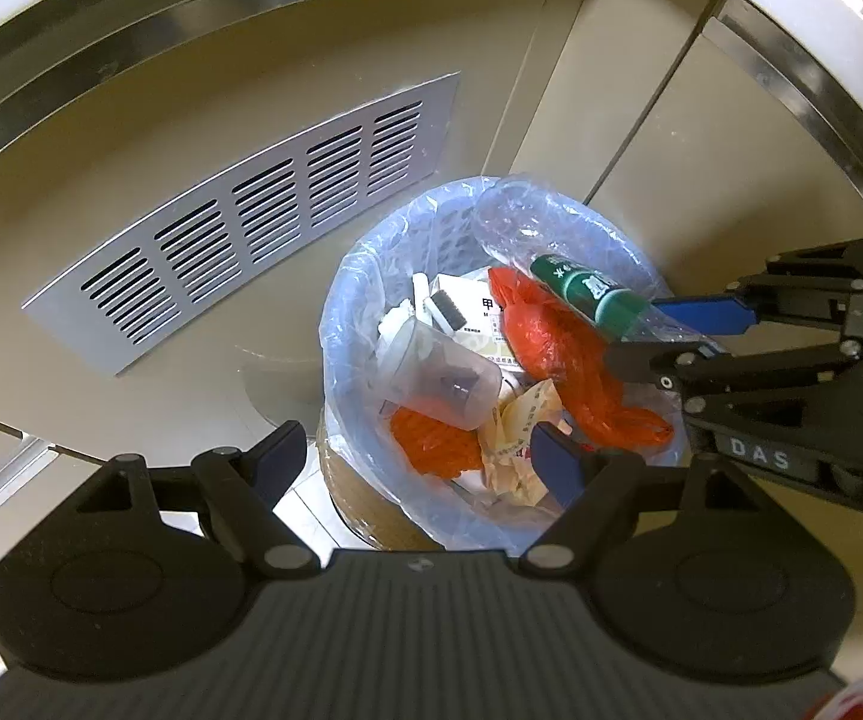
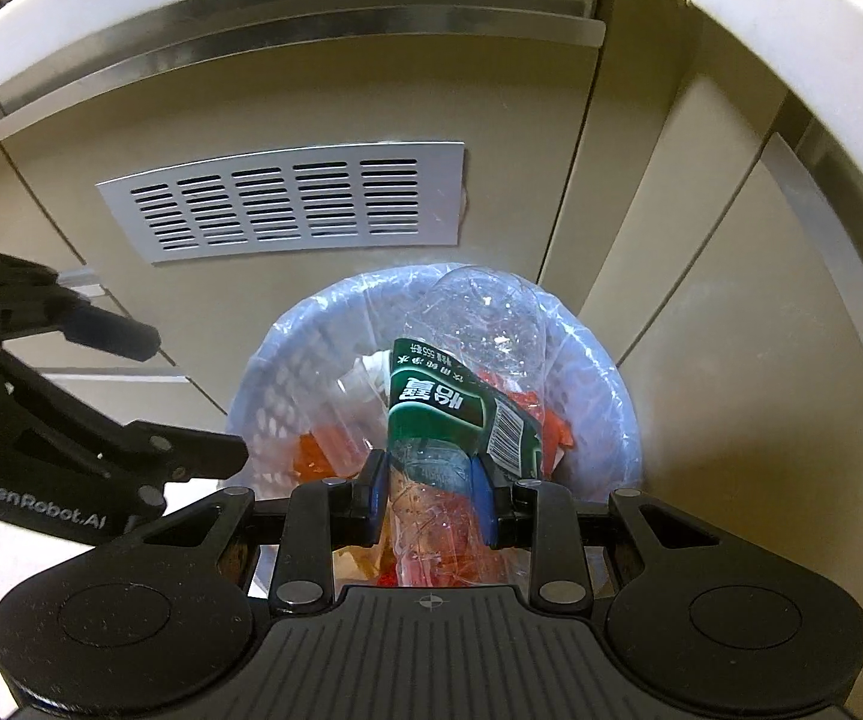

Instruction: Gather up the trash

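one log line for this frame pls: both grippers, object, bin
right gripper: shut on plastic bottle, above trash bin | left gripper: open, empty, over bin's near rim | bin: lined, holds red bag, clear cup

Trash bin (image 1: 335,300) crowded with trash; bottle (image 2: 461,408) spans its mouth.

Both cams look steeply down along their own fingers at the bin (image 1: 491,324), pretty close. Left wrist view has it center-right; right wrist view has it lower center (image 2: 431,396). Both share the bin and the vent (image 1: 251,222) (image 2: 287,204), upper left in each.
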